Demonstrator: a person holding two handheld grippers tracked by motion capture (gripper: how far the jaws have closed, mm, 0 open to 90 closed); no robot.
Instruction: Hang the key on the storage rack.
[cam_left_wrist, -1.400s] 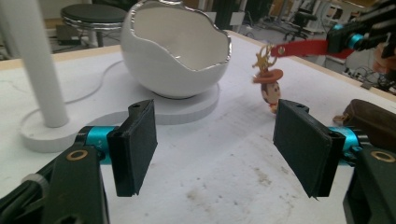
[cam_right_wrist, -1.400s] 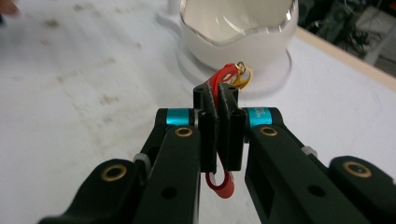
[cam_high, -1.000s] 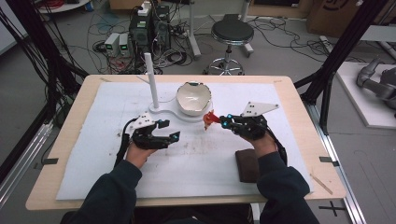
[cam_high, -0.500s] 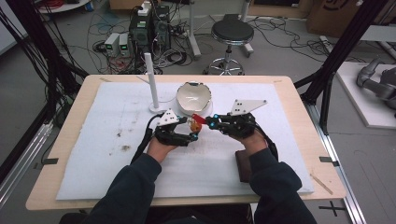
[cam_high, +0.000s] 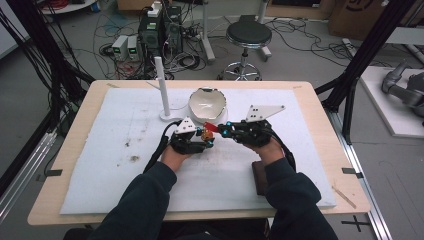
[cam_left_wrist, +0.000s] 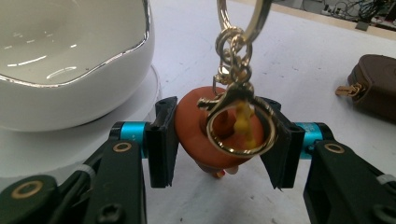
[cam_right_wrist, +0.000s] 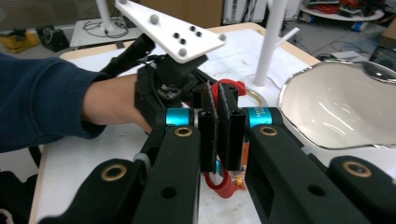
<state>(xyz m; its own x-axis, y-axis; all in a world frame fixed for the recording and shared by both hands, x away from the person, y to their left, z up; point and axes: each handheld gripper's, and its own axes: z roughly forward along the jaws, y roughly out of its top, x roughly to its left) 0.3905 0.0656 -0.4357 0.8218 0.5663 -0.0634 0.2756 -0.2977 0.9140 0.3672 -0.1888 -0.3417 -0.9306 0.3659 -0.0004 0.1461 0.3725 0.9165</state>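
Note:
A red-orange round charm (cam_left_wrist: 191, 126) on a gold clasp and ring (cam_left_wrist: 233, 93) hangs just above the white mat, in front of the bowl. My left gripper (cam_left_wrist: 219, 140) is shut on the charm, one pad on each side. From the other side, my right gripper (cam_right_wrist: 218, 126) has its jaws pressed nearly together on the top of the keychain; a red part (cam_right_wrist: 219, 183) shows below them. In the high view the left gripper (cam_high: 206, 141) and the right gripper (cam_high: 220, 131) meet tip to tip at the charm (cam_high: 210, 131).
A white bowl with a silver rim (cam_high: 206, 102) sits on a round base just behind the grippers. A white post (cam_high: 161, 85) stands left of it. A brown pouch (cam_high: 260, 177) lies at the right forearm. A white mat (cam_high: 100, 150) covers the table.
My left gripper has moved right across the mat to meet the right one and has shut on the charm. The right gripper shifted slightly left, still holding the keychain.

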